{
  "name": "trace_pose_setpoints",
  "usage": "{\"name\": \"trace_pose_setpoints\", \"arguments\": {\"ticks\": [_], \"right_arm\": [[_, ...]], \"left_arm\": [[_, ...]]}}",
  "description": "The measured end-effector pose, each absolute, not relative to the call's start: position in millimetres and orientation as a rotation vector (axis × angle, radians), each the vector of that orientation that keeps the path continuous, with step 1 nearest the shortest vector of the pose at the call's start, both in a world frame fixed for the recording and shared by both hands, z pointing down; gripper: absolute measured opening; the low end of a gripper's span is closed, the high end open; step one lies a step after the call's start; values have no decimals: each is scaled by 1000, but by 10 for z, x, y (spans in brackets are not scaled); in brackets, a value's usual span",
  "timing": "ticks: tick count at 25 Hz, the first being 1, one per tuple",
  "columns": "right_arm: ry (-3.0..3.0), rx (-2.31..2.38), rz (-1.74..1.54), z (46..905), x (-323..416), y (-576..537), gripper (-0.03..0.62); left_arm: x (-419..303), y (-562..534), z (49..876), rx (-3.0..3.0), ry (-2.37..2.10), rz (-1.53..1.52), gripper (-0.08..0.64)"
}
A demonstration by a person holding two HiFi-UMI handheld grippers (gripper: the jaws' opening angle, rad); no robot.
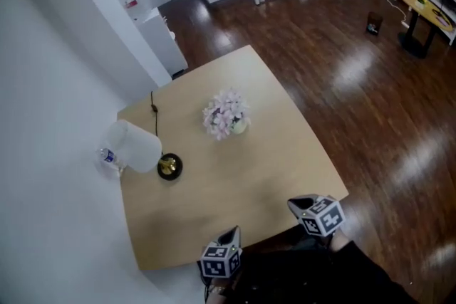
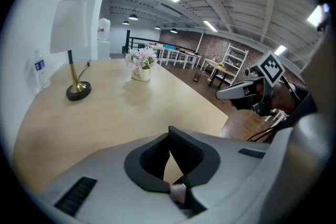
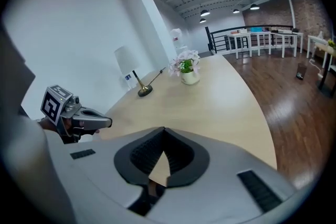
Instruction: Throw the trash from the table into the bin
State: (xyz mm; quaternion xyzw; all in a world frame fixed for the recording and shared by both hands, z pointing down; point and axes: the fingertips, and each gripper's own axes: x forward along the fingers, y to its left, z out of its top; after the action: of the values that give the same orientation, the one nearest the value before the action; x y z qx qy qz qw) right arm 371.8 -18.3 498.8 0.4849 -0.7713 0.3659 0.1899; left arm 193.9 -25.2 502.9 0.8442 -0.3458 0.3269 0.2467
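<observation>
L tool (image 1: 229,235) & R tool (image 1: 299,206): jaws together, empty, by near edge of table (image 1: 235,185) w/ lamp (image 1: 135,146), flowers (image 1: 226,114).

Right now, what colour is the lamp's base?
The lamp base is black; it shows clearest in the left gripper view.

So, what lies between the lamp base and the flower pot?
Nothing: only bare tabletop separates the lamp base and flower pot, as the head view shows.

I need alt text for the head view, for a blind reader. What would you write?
A light wooden table, seen from above, holds a pot of pale flowers, a white-shaded lamp and a water bottle. The left gripper and right gripper are at its near edge.
</observation>
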Motion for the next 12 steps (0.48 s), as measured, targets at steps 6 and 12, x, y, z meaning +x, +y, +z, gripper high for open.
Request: {"name": "trace_pose_setpoints", "arguments": {"ticks": [6, 12], "right_arm": [[-2124, 1301, 1053, 5186, 4042, -169, 3], [-2142, 1289, 1061, 5195, 4267, -227, 3]], "left_arm": [[2288, -378, 5093, 2288, -935, 959, 8], [2452, -409, 5158, 2264, -953, 1020, 8]]}}
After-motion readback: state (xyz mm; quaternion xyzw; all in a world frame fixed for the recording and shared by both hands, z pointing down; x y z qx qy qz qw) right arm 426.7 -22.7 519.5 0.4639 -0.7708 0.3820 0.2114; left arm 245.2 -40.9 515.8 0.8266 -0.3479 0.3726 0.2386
